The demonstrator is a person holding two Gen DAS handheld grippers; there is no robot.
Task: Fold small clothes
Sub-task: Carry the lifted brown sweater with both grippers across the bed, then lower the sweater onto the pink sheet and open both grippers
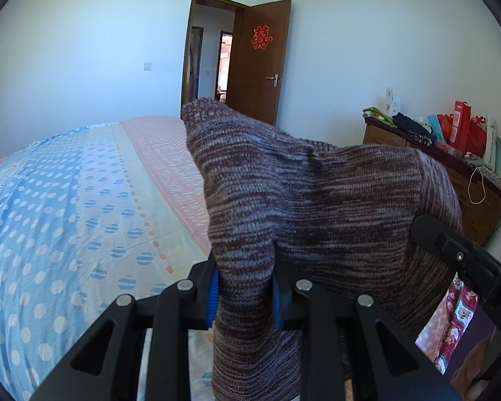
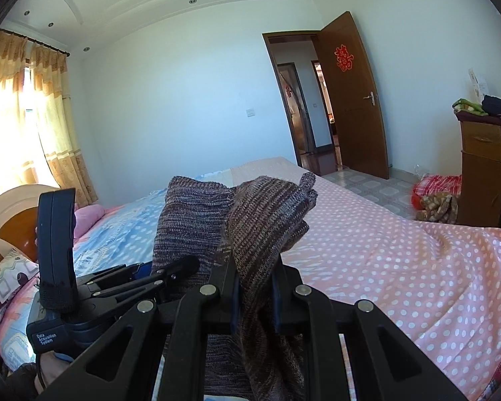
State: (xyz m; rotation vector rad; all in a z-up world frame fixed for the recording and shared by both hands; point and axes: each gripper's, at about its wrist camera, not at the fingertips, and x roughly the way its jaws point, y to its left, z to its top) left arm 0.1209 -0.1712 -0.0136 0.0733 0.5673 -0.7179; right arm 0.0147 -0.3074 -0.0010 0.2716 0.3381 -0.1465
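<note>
Knitted maroon-grey garment (image 1: 317, 200) hangs above the bed (image 1: 83, 183), pinched by both closed tools, left tool (image 1: 245, 292) and right tool (image 2: 255, 295) at its 9 o'clock, so uneven pulling could slip fabric free.

Bed (image 2: 400, 254), open door (image 2: 354, 100), cluttered dresser (image 1: 477, 197), curtains (image 2: 46, 117)

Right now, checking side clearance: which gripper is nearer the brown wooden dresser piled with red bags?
Right. The right gripper, shut on the mottled brown knit garment, is on the side toward the wooden dresser; the left gripper, also clamping it, is farther, toward the headboard.
</note>
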